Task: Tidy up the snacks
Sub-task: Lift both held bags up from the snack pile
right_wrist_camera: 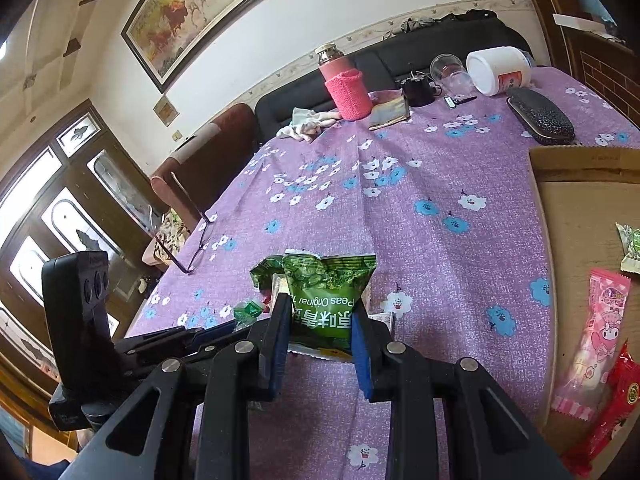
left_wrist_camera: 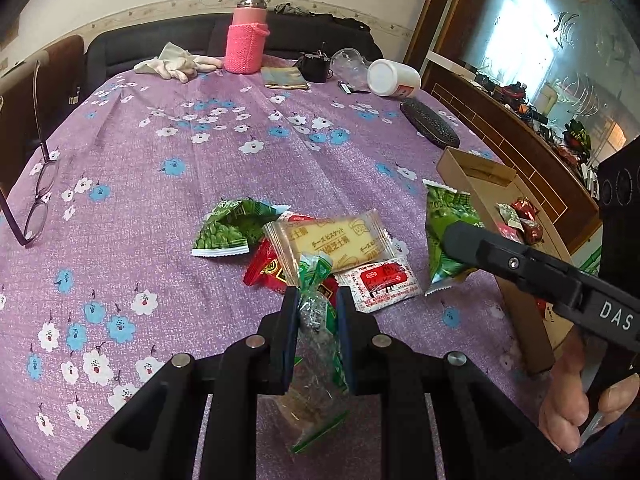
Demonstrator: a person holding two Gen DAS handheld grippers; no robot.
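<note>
Floral tablecloth (left_wrist_camera: 248, 176), left tongs (left_wrist_camera: 318, 304) pinching clear wrapper (left_wrist_camera: 316, 320) — right tongs (right_wrist_camera: 320, 320) gripping pea bag (right_wrist_camera: 326, 300)

Both pictures are bright with soft daylight. The window (left_wrist_camera: 524, 20) glows white and washes out. Doors (right_wrist_camera: 48, 216) with glass shine white too. Shadows on the table (left_wrist_camera: 240, 184) are faint. Edges bend round and go dark. Close parts look a bit blurry.

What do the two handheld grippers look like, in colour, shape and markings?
Both are matte black. The left gripper and right gripper each have two flat fingers with blue pads, on angular linkage arms with round silver pins. Seen from the left wrist view, the right gripper's body carries white letters "DAS". No cables or sleeves show.
</note>
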